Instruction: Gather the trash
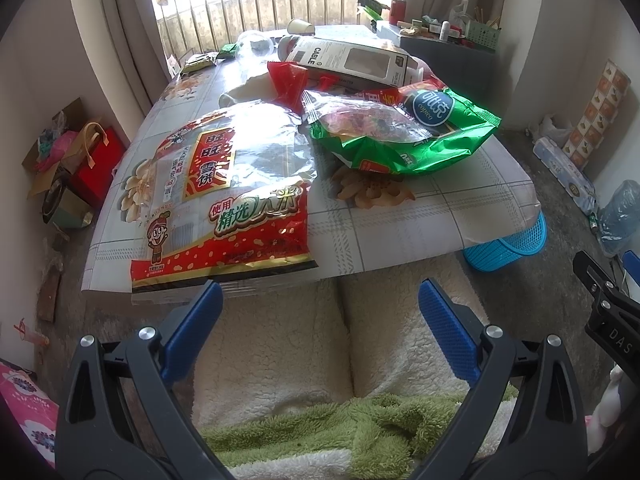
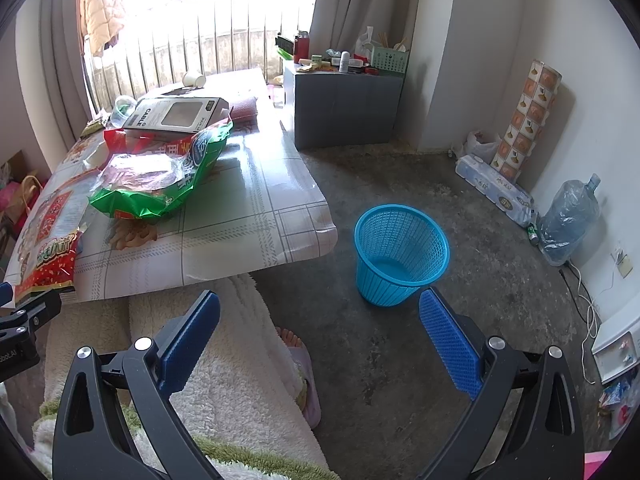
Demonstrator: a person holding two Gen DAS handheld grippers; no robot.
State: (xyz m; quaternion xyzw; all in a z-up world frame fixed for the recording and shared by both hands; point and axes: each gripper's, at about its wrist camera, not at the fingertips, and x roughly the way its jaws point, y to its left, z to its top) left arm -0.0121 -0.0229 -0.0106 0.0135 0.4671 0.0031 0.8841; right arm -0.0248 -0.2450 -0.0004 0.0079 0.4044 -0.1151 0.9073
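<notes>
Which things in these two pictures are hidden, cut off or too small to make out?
- Left wrist view: the blue basket is mostly hidden behind the table corner.
- Left wrist view: the right gripper is cut off by the frame edge.
- Both views: what lies under the green snack bag and the cable box is covered.
- Right wrist view: items on the grey cabinet are too small.

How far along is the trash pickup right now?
Nothing looks done: the blue basket is empty. Nothing in hand: left hand-held gripper and right hand-held gripper are open. Left: red snack bag, green bag, cable box on the table.
</notes>
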